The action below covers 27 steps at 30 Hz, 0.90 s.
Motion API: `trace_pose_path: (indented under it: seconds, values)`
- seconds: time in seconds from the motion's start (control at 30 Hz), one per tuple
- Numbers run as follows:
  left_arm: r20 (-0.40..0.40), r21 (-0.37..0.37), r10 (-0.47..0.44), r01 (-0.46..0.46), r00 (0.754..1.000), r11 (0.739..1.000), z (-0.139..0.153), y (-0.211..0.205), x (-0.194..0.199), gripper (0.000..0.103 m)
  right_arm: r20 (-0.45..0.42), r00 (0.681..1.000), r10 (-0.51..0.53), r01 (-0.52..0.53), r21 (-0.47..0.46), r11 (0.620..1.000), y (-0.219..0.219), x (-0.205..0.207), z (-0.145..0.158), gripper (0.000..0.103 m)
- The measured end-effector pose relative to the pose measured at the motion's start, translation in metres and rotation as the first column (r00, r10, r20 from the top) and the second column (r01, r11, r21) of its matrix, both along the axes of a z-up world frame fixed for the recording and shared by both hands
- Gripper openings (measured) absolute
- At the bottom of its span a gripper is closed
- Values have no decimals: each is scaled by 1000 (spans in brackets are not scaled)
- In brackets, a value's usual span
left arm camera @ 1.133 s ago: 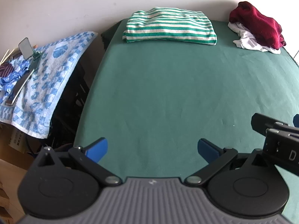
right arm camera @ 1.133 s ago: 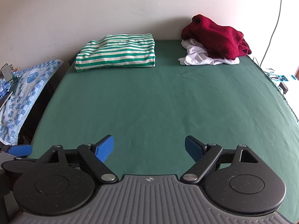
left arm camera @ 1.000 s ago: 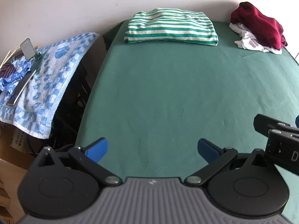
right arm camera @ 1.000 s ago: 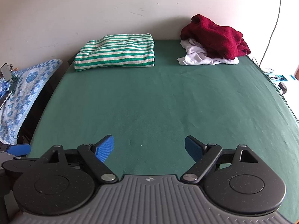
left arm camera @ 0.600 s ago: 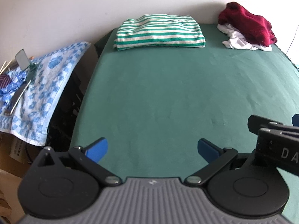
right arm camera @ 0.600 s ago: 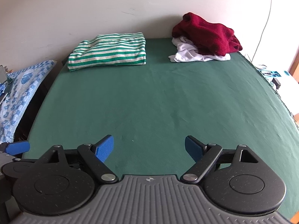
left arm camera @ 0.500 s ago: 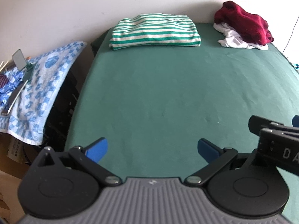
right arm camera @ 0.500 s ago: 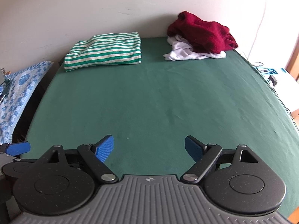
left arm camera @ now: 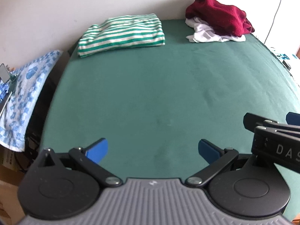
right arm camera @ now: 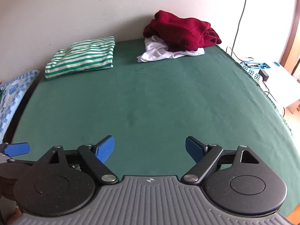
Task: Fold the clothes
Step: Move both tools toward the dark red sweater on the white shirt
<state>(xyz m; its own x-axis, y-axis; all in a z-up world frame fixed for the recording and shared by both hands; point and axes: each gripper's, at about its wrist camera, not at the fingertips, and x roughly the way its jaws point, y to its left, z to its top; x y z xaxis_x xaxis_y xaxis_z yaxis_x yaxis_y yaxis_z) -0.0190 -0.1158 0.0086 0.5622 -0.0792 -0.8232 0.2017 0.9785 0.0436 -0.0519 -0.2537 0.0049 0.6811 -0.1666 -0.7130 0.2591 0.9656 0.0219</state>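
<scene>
Here, two wide-open hand-held grippers, left (left arm camera: 152, 149) and right (right arm camera: 150, 149), face one folded green-striped shirt (right arm camera: 82, 61), one crumpled maroon sweater (right arm camera: 180, 31), one rumpled white garment (right arm camera: 159, 53) on a green-covered table (right arm camera: 159, 103)

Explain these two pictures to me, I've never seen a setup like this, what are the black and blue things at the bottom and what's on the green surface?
There is no robot here. A person holds one hand-held gripper in each hand, and each carries a wide-angle camera looking forward along its two blue-tipped fingers. One picture comes from the left gripper, the other from the right gripper. The black shape at the right edge of the left view is part of the right gripper.

Both grippers have their jaws open and hold nothing.

They hover over a table covered in green cloth. At the far side lie a folded green-and-white striped garment and an unfolded heap: a dark red garment on top of a white one. A blue patterned towel hangs off to the left.
</scene>
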Motion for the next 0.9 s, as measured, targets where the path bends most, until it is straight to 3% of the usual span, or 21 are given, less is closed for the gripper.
trace_pose_path:
  seconds: [0.47, 0.9]
  values:
    - [-14, 8, 47, -47, 999, 999, -5, -122, -17, 103, -19, 999, 34, -33, 32, 999, -127, -5, 6, 86]
    - [-4, 52, -4, 4, 1000, 999, -8, -163, -8, 103, -36, 999, -22, 24, 61, 998, -172, -5, 1, 85]
